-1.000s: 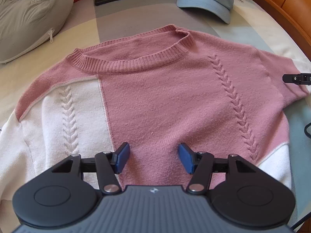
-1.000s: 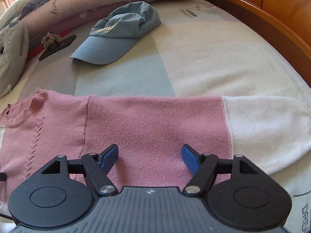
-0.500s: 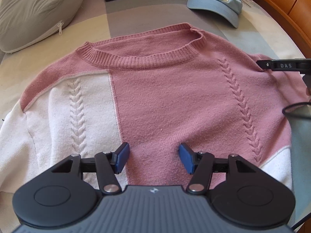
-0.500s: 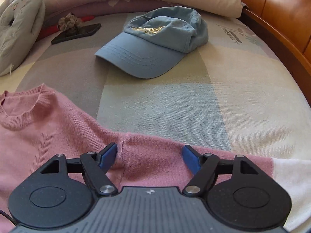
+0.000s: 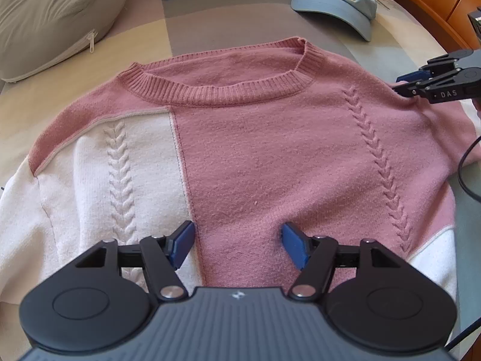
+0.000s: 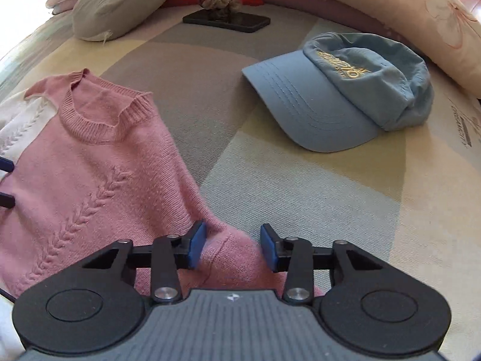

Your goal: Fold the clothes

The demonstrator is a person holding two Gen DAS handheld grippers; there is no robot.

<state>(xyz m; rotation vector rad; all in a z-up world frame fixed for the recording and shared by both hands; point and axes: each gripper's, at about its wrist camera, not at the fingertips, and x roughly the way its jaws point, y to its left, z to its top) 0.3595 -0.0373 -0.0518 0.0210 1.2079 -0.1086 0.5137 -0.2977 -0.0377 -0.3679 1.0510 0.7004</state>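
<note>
On the bed (image 6: 300, 186), spread front-up: sweater (image 5: 270, 150), pink with white panels, ribbed collar at 12 o'clock in the left wrist view, hem toward 6 o'clock. Body flat and unfolded; long axis from collar to hem along the 12–6 line of that view. Two raised braid columns down the front, one on the white panel at 9 o'clock, one on the pink at 3 o'clock. Knit thick and soft; likely to sag and stretch if lifted by one point.

Left tool (image 5: 237, 245): poised over the lower middle of the body near the pink-white seam, blue pads well apart, nothing between them.

Right tool (image 6: 231, 248): at the sweater's right shoulder, at 3 o'clock in the left wrist view. Pads apart but straddling a raised ridge of pink knit at the sleeve seam; not yet clamped as far as can be judged. Same tool seen from the side (image 5: 433, 82) with its tips at the cloth.

Relation governing the next move: right shoulder and sleeve directly between the right tool's pads, hence right hand nearer; fold line presumably parallel to the long axis, sleeve side carried toward 9 o'clock across the body.

Beyond the sweater: blue cap (image 6: 345, 96) at 1 o'clock, black phone (image 6: 228, 21) at 12 o'clock, grey cushion (image 5: 51, 15) at 10 o'clock, all well apart from the knit.
</note>
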